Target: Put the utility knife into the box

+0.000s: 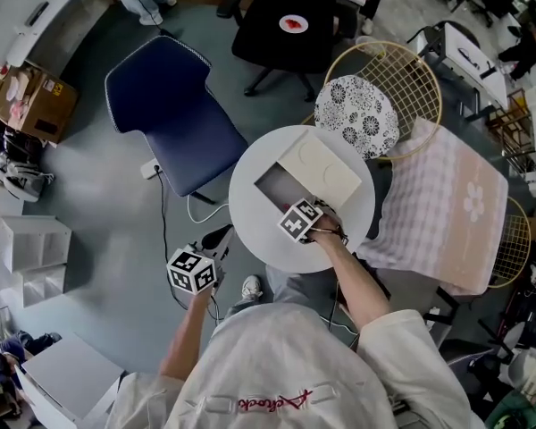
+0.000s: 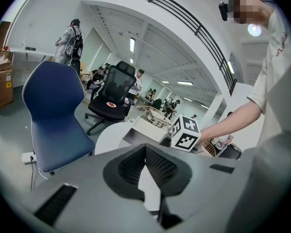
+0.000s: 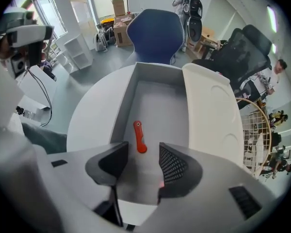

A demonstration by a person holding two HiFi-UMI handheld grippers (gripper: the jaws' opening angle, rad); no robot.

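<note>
Utility knife, a small red one, lies flat on the grey floor of the box. It lies along the length of the box, at the end closest to the person and a little closer to the left wall than to the right one. Nothing touches it.

The right gripper hangs over this near end of the box with its jaws standing wide apart. The knife shows in the gap between them but lower, on the box floor, and the pads do not press on it, so this gripper is released and empty. The white lid lies just beside the box on its right side, with its far corner toward the far edge of the bench.

The box stands about in the middle of the round white bench. The left gripper is off the bench, past its near left edge and above the floor. Its jaws are pressed together with nothing between them.

A blue chair stands on the floor beyond the left edge of the bench, and a black office chair stands farther behind it. A pink checked cloth lies to the right of the bench
</note>
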